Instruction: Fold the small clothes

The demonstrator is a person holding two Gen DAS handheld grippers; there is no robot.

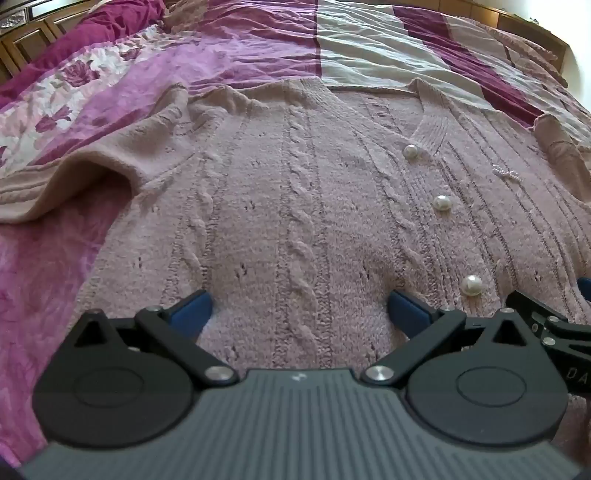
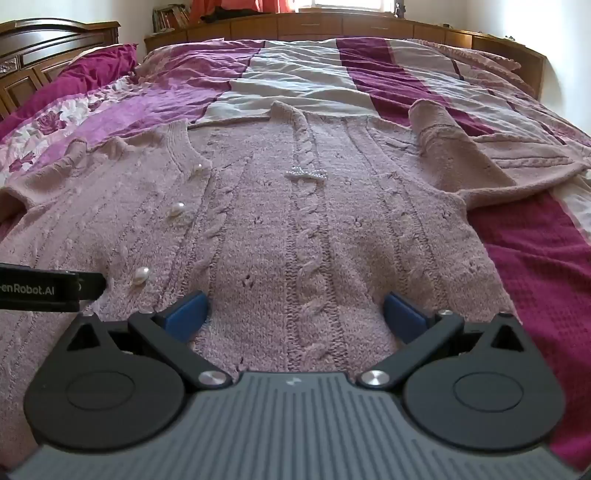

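A pale pink cable-knit cardigan [image 1: 295, 192] with pearl buttons [image 1: 441, 202] lies spread flat, front up, on the bed. My left gripper [image 1: 299, 314] hovers over the hem on the garment's left half, open, nothing between its blue pads. My right gripper [image 2: 295, 314] hangs over the right half of the same cardigan [image 2: 314, 221], open and empty too. The left sleeve [image 1: 55, 184] spreads out to the left; the right sleeve [image 2: 480, 162] lies folded outward at the right. A small pearl brooch [image 2: 306, 174] sits on the chest. Part of the other gripper [image 2: 48, 288] shows at the left edge.
The bedspread [image 2: 295, 74] has purple, white and maroon stripes, with a flowered part [image 1: 55, 96] at the left. A wooden headboard [image 2: 44, 48] stands at the far left and low wooden cabinets [image 2: 332, 24] run along the far side. A maroon blanket [image 2: 546, 266] lies at the right.
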